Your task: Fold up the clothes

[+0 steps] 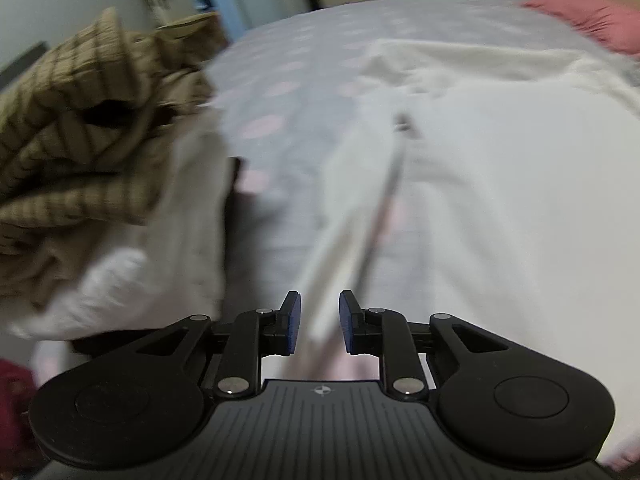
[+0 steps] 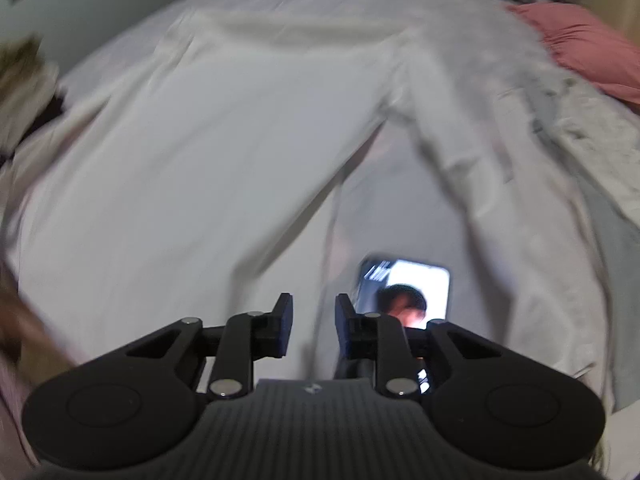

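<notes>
A white shirt [image 2: 192, 152] lies spread flat over the bed [image 1: 288, 80], filling most of the right wrist view from 9 o'clock round to 3 o'clock. One sleeve [image 2: 500, 184] runs down from 1 o'clock toward 4 o'clock, leaving a wedge of bare sheet between it and the body of the shirt. In that wedge, at about 5 o'clock, lies a phone [image 2: 416, 284] with its screen lit, partly hidden behind the right gripper [image 2: 314, 332].

The right gripper's jaws stand a small way apart, and a thin hem edge of the shirt runs down into the gap; whether the pads [image 2: 285, 330] actually pinch it cannot be told (the frame is smeared with motion).

In the left wrist view the shirt covers the right half, from 1 o'clock to 5 o'clock. A narrow white strip [image 1: 360, 224] of it stretches from the centre down into the gap of the left gripper [image 1: 320, 322]. Those jaws are also slightly apart, and the strip seems to pass between them, though contact is unclear.

At 9 to 10 o'clock sits a heap of clothes [image 1: 80, 128], a tan checked piece on top with pale cloth below. A pink pillow [image 1: 592, 20] lies at 1 o'clock.
</notes>
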Tool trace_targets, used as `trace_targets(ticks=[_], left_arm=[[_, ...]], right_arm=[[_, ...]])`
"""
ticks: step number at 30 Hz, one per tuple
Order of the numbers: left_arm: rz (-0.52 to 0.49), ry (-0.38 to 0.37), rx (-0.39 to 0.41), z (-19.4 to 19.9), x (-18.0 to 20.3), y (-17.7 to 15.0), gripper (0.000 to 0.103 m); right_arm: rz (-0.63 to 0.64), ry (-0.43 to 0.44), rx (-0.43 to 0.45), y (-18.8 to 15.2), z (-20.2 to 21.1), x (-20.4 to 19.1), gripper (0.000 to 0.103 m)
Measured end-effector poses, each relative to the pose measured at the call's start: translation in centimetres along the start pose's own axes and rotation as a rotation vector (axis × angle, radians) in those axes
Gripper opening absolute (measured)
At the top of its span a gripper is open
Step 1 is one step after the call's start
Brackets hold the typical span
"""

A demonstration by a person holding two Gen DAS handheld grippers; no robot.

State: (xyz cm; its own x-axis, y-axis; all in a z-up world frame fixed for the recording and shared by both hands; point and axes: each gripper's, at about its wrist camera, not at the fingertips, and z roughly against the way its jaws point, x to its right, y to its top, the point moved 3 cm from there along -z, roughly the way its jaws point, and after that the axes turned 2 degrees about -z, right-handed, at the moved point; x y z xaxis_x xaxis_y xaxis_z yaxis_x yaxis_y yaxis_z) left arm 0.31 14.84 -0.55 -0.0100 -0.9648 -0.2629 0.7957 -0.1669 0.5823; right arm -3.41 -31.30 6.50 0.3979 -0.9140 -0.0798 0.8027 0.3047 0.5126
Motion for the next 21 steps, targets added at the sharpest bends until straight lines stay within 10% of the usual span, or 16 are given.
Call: trace_targets(ticks=[6,21], left_arm=[[-0.060,-0.269,-0.059,0.4,2.2,-2.0,0.043],[-0.123,-0.342,-0.313,-2.2,4.1,-6.0,0.037]], right_arm=[[0.049,0.026,-0.128,-1.9,-2.0,-0.6,0.025],[-0.033,0.086,-0.264,-3.6,-4.3,0.9,0.028]])
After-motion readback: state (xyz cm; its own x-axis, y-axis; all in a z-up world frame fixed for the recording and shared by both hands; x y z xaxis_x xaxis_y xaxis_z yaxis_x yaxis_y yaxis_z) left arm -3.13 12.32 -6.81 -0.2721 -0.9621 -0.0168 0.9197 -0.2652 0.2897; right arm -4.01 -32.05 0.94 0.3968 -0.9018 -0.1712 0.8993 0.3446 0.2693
